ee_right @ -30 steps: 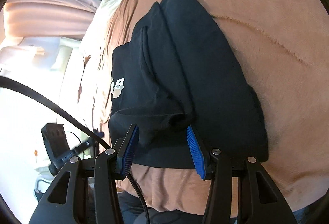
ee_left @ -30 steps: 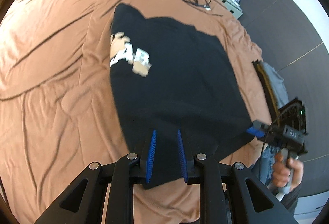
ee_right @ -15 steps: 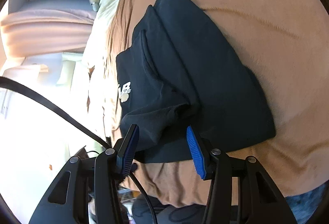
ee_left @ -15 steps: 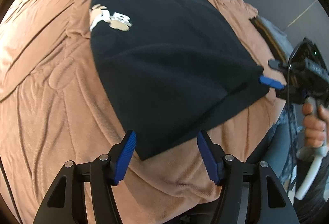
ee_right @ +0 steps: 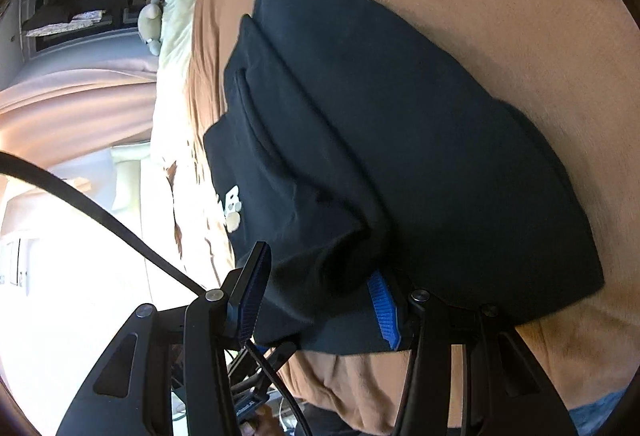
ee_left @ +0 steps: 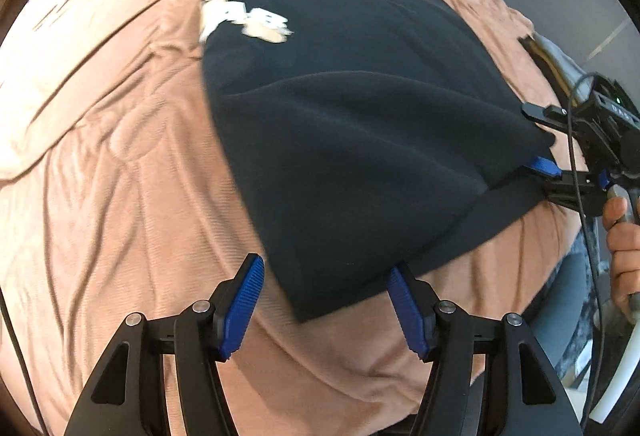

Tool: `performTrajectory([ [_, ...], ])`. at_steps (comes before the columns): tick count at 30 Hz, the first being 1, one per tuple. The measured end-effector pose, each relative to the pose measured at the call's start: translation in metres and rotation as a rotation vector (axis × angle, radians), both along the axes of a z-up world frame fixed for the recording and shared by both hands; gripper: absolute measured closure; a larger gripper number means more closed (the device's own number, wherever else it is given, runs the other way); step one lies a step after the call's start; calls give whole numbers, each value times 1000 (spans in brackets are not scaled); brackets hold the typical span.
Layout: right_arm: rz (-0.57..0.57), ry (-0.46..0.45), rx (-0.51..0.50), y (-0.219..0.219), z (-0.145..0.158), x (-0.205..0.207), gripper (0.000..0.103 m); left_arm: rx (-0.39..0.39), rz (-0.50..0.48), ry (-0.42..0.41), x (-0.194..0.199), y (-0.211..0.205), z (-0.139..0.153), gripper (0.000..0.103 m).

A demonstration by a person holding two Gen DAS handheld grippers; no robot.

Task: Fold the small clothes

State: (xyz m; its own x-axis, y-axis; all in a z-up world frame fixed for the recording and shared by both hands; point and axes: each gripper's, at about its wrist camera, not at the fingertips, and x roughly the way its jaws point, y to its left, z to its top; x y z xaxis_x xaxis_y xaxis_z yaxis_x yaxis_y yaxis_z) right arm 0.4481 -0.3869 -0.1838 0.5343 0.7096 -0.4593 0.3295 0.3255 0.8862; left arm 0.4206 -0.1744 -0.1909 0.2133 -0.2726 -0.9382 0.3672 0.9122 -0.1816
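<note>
Two grippers | left gripper (ee_left: 326,300) spread | right gripper (ee_right: 318,290) closing around black garment (ee_left: 360,115) hem, contact hidden

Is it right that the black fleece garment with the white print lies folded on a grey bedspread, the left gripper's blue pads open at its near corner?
Not quite: the bedspread is light brown, not grey, as the left wrist view shows. The rest holds: the black fleece garment with its white print lies folded there, and the left gripper stands open at its near corner.

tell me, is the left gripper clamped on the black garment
No, the left gripper stands open, its blue pads on either side of the black garment's corner without pressing on it.
</note>
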Motion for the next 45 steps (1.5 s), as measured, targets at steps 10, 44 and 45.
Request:
performTrajectory([
  [10,59,-184,-324,16,53,-7,99,-41,60,-6,-4,24,7,39],
  [44,77,-228,-606,4,63,-77,100,-207,85,95,17,35,1,63],
  [45,87,-217,-608,4,61,-76,99,-205,86,96,18,35,1,63],
])
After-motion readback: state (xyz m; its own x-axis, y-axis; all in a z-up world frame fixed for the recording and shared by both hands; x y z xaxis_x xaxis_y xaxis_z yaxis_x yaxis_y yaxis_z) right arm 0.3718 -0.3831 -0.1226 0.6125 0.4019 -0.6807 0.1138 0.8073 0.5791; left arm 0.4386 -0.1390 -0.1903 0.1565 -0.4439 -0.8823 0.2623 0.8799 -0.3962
